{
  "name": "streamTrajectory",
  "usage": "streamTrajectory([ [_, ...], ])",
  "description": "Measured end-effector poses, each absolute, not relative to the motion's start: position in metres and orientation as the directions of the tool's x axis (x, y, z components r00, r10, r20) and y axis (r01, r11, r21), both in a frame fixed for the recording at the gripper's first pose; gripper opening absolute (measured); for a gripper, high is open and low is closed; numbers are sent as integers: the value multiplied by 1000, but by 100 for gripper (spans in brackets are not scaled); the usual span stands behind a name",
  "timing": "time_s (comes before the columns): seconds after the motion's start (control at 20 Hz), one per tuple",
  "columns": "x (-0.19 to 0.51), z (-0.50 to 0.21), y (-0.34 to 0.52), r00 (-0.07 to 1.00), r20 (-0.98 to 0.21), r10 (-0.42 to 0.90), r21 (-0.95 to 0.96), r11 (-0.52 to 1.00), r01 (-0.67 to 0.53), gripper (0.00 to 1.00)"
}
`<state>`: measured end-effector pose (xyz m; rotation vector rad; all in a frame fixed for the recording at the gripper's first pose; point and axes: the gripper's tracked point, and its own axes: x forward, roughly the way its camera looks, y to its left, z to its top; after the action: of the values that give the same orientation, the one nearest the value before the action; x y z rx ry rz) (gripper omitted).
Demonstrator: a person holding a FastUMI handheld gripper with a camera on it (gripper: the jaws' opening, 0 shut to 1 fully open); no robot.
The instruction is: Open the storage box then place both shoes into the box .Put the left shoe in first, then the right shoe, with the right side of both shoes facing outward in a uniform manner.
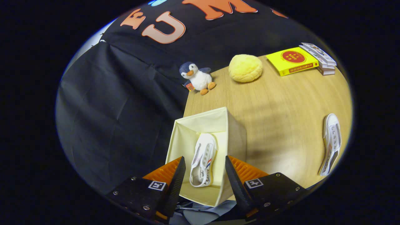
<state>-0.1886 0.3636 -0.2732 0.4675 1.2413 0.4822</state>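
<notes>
The gripper (pixel 204 162) hangs above the open top of a pale cream fabric storage box (pixel 232 137), its two fingers spread wide apart and holding nothing. Down between the fingers, inside the box, lies a white canvas lace-up shoe with a small red and blue stripe on its side (pixel 203 161); it rests on the box's floor with its length running away from the fingers, close to neither fingertip. The box stands on a light wooden table (pixel 281 118), near the table's left edge, with the black cloth wall of the booth dropping away to the left of the fingers. Well off to the right of the right finger, out on the bare tabletop, lies a second white canvas shoe (pixel 331 142), on its side, well apart from the box. Far beyond the fingers, at the back of the table, sits a small plush penguin with a grey-blue head, white belly and orange feet (pixel 197 78), and just to its right a round, fluffy yellow cushion (pixel 245 68). Further right of that, still beyond the fingers, is a flat yellow book with a red circle on its cover (pixel 292 61), and touching its far side a short stack of white books (pixel 322 59).
</notes>
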Motion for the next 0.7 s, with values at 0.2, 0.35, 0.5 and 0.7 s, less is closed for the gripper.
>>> streamTrajectory([
  [0.2,-183,-278,284,319,-793,519,507,853,-125,87],
  [0.35,-184,-289,229,354,-809,469,453,881,-132,90],
  [0.5,-191,-307,170,379,-837,395,372,918,-135,94],
  [0.7,-206,-345,88,388,-884,259,227,965,-128,95],
])
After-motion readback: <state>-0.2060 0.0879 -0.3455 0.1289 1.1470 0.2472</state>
